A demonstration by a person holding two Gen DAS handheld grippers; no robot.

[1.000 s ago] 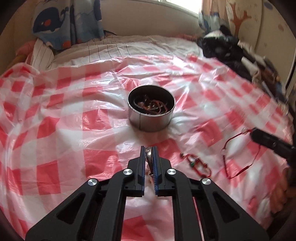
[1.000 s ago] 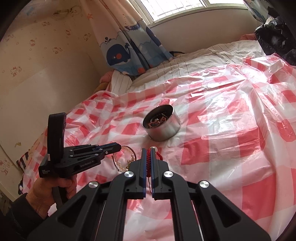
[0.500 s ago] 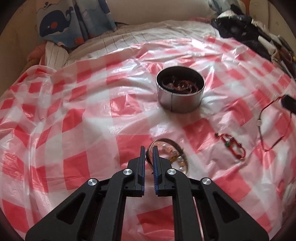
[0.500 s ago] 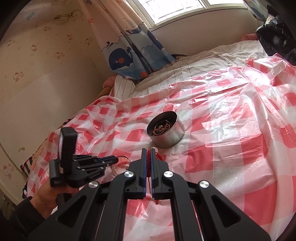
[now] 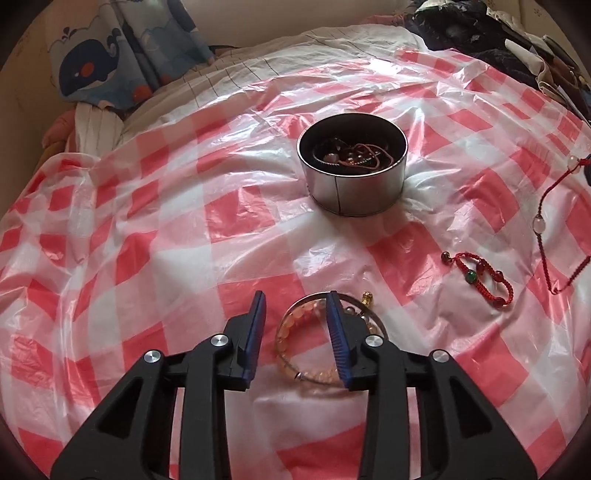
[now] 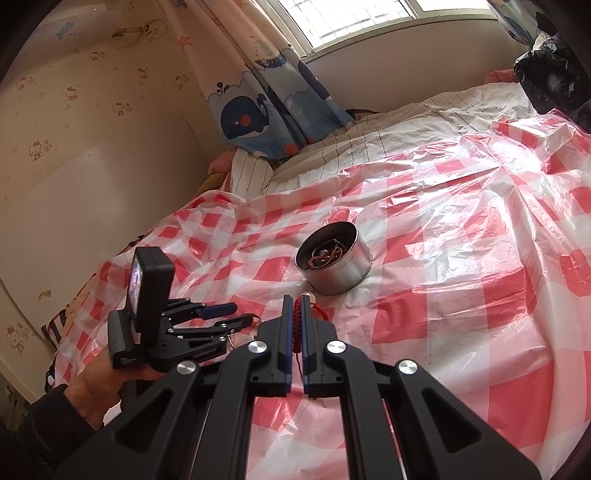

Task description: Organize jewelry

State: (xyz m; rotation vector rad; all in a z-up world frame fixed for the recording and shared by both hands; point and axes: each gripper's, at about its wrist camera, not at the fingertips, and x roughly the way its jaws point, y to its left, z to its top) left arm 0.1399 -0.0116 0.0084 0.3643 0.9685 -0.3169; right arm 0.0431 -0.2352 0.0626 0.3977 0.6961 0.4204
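Now the left gripper [image 5: 295, 306] has just been opening over a peach-beaded bracelet with a silver wire ring [image 5: 291, 328], which lies loose on the red-and-white checked plastic sheet [image 5: 147, 258].
Farther off stands the round metal tin [image 5: 352, 188] holding jewelry; right of it lie a red braided bracelet with green bead [image 5: 480, 275] and a red cord necklace [image 5: 550, 221]. The right gripper [image 6: 296, 301], pressed together, pinches that cord [image 6: 296, 325].

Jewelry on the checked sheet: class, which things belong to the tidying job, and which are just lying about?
Belongs to the job:
round metal tin
beaded bangle
red bead bracelet
red cord necklace

Just lying about:
whale-print curtain
dark clothes pile
striped bedding
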